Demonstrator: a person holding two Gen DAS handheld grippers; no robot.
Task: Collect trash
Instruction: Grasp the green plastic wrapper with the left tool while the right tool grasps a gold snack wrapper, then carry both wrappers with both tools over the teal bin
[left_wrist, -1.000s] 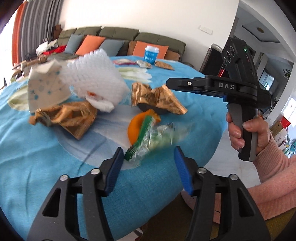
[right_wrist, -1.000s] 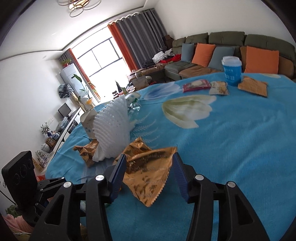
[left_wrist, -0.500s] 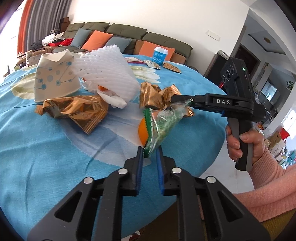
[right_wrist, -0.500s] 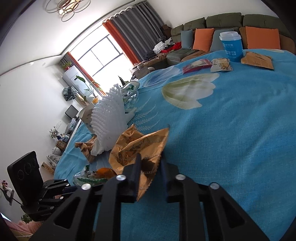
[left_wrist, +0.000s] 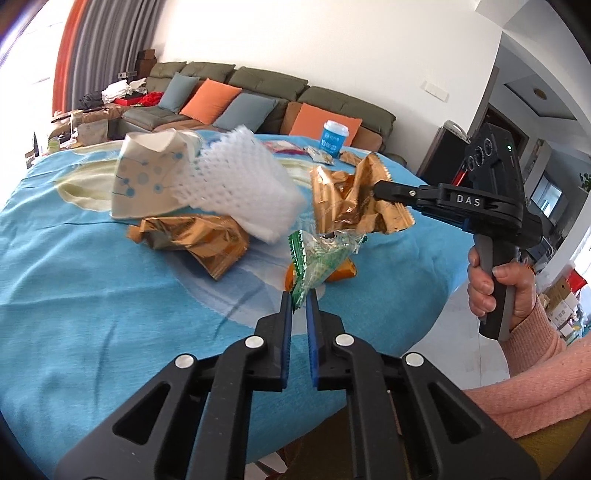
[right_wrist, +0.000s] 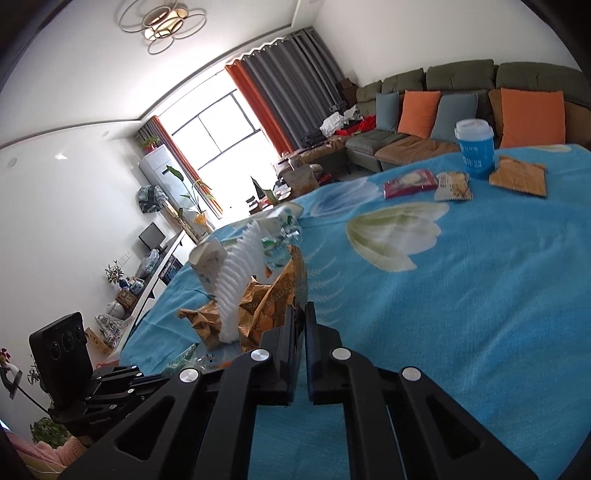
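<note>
A crushed paper cup (left_wrist: 147, 177), white foam netting (left_wrist: 240, 188) and a second gold wrapper (left_wrist: 192, 240) are crowding the blue-clothed counter (left_wrist: 74, 295). The left hand-held gripper (left_wrist: 298, 295) is pinching a green-and-clear wrapper (left_wrist: 317, 258) just above an orange peel (left_wrist: 340, 273) — the right hand-held gripper (right_wrist: 301, 310) is clamping a crumpled gold wrapper (right_wrist: 273, 299) beside the netting.

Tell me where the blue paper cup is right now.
The blue paper cup stands at the table's far edge in front of the sofa, right beside a tan wrapper.
</note>
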